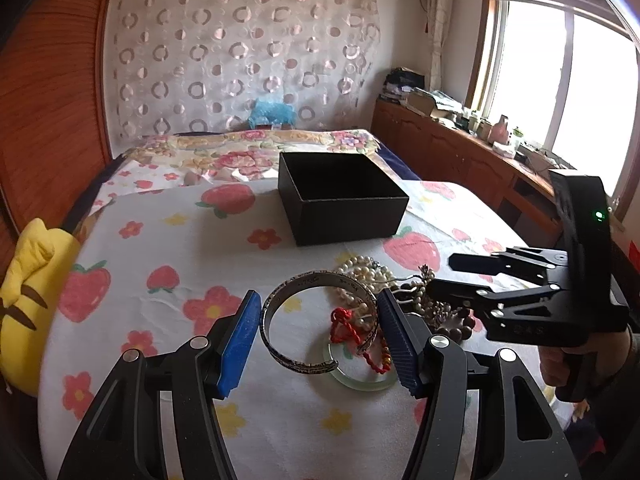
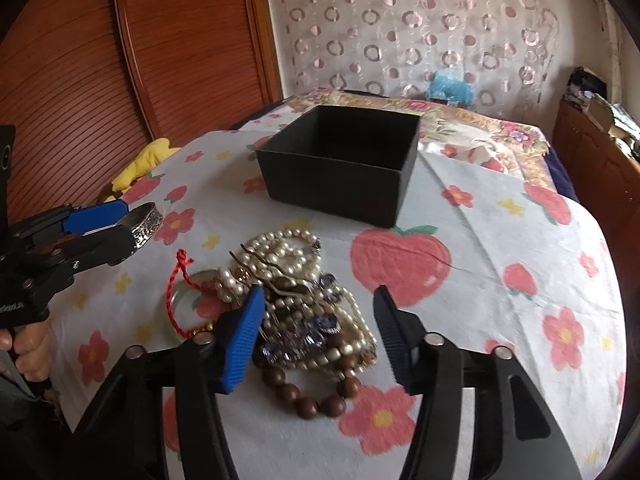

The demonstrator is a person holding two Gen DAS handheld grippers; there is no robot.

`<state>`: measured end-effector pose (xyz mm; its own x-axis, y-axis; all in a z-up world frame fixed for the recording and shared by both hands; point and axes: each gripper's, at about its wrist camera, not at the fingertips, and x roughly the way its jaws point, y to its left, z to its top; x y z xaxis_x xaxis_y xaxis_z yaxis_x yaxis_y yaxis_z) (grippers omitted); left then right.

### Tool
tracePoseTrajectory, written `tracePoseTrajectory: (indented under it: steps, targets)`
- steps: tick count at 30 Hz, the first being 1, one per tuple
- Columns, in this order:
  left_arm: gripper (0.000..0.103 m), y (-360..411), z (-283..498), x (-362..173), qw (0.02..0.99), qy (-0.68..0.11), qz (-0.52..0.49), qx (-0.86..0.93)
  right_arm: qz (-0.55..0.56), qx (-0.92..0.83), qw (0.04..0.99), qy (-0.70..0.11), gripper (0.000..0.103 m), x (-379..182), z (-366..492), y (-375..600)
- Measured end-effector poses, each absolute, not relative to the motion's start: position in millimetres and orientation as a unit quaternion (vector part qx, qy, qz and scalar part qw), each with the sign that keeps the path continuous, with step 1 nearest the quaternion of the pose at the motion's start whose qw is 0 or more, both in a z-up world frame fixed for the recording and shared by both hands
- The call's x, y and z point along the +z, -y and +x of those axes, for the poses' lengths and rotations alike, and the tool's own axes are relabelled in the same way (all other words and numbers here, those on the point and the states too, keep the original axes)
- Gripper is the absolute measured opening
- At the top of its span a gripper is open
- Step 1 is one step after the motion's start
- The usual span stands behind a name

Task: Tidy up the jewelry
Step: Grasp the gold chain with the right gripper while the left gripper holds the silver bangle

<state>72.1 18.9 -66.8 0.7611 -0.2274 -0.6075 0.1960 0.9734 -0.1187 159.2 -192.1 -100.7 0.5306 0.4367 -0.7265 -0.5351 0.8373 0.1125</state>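
Nearest in the right wrist view, the right gripper hangs over the tangled heap of pearl strands, brown wooden beads and blue-stone pieces, its jaws apart and straddling the heap without clearly pressing on anything, so I read it as released. That heap looks soft, loose and snag-prone; a strand lifted alone would likely drag its neighbours, so a pinch on the stiff wooden-bead loop at the near edge seems the safest hold. Just left of it lie a pale green glass bangle, probably brittle and slick, and a thin red knotted cord. Further left, the left gripper is clenched across the engraved silver open cuff bracelet, its blue pads on the cuff's opposite outer sides, lifted clear of the strawberry-print cloth; rigid, smooth metal, it could slip or twist. Farthest, the open black square box stands apart from both
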Motion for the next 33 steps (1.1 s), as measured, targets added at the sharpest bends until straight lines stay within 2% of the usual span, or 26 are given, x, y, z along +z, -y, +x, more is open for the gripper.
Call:
tracePoseTrajectory:
  steps: [8,20,33]
  targets:
    - [0.058,-16,68,-66,0.938,-0.326,-0.024,-0.114,-0.045,0.275,0.868,-0.411,0.042,-107,171,190]
    - [0.058,-13,64,-71,0.935,-0.332,-0.027,-0.119,-0.064,0.25,0.871,-0.418,0.042,-112,165,231]
    - [0.058,-10,66,-78,0.934,-0.335,-0.025,-0.122,-0.108,0.269,0.846,-0.448,0.031,-121,194,212]
